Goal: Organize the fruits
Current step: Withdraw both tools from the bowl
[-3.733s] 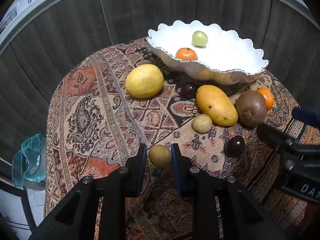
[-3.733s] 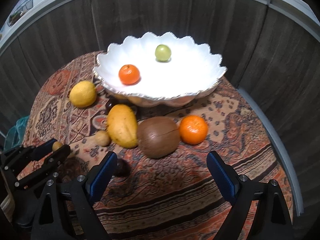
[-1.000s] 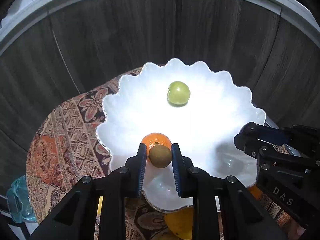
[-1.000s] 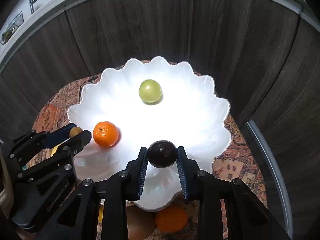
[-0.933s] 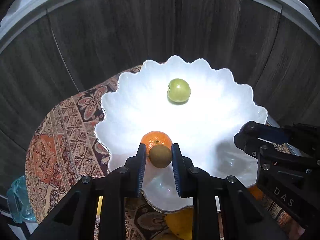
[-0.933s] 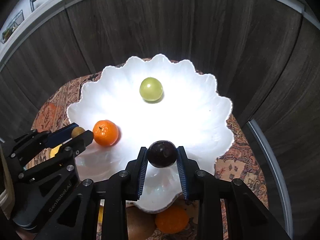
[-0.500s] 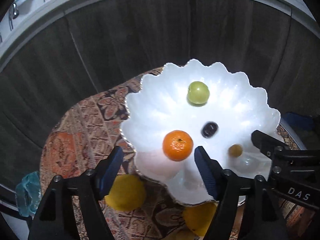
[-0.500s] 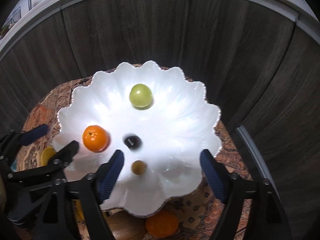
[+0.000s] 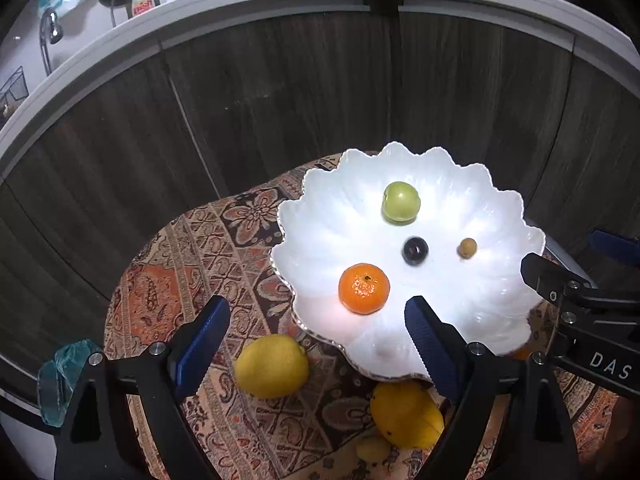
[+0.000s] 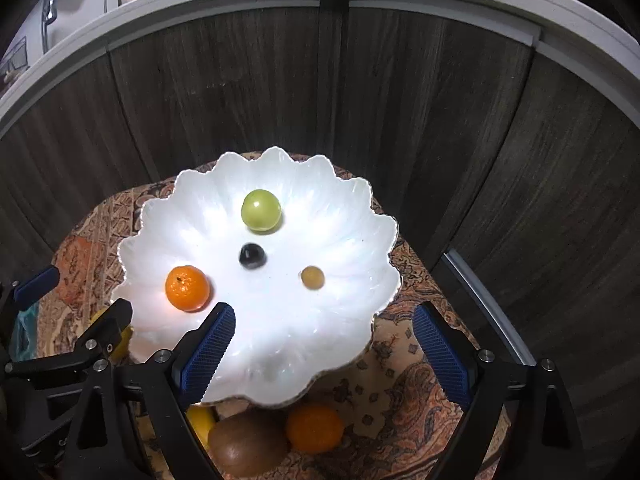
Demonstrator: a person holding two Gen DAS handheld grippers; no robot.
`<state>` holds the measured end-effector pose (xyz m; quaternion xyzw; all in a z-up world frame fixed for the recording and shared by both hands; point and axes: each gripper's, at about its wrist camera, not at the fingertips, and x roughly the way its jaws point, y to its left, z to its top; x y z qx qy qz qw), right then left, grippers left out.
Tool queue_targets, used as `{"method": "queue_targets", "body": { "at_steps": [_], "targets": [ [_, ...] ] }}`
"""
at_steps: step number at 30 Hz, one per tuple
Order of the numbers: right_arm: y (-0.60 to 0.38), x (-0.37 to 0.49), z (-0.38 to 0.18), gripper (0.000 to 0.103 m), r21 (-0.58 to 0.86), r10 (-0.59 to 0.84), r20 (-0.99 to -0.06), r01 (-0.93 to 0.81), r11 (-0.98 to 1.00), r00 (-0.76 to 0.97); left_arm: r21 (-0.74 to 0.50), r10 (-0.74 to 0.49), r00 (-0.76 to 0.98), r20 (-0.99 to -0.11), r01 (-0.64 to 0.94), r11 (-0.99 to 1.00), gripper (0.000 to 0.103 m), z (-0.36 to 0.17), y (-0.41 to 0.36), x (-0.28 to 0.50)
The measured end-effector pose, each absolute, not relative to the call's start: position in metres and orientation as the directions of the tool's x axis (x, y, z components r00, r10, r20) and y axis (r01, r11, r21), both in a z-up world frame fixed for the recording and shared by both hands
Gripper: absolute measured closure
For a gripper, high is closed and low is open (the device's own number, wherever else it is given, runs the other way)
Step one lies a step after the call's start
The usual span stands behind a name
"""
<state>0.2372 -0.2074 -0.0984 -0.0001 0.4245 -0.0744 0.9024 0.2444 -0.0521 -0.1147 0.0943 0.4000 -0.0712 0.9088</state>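
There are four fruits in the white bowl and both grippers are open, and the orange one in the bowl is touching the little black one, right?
Not quite. In the right wrist view the orange and the little black fruit sit apart, with bare white bowl between them. The rest is right: four fruits, and both the left gripper and right gripper are open.

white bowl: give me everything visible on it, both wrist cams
The white scalloped bowl looks like glossy, pearly ceramic or glass with a wavy rim and fluted walls. It sits upright on the patterned cloth. Inside, apart from one another, lie a green fruit, a tangerine, a small dark fruit and a small tan fruit. Neither gripper touches it. Its base is hidden.
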Motion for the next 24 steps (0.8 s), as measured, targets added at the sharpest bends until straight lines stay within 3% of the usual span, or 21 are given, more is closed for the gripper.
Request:
{"method": "queue_targets", "body": {
  "at_steps": [24],
  "targets": [
    [-0.195, 0.19, -0.081, 0.012, -0.069, -0.154, -0.742, 0.155, 0.986, 0.652, 0.11, -0.042, 0.697, -0.716, 0.171, 0.979, 0.013, -0.097, -0.034, 0.195]
  ]
}}
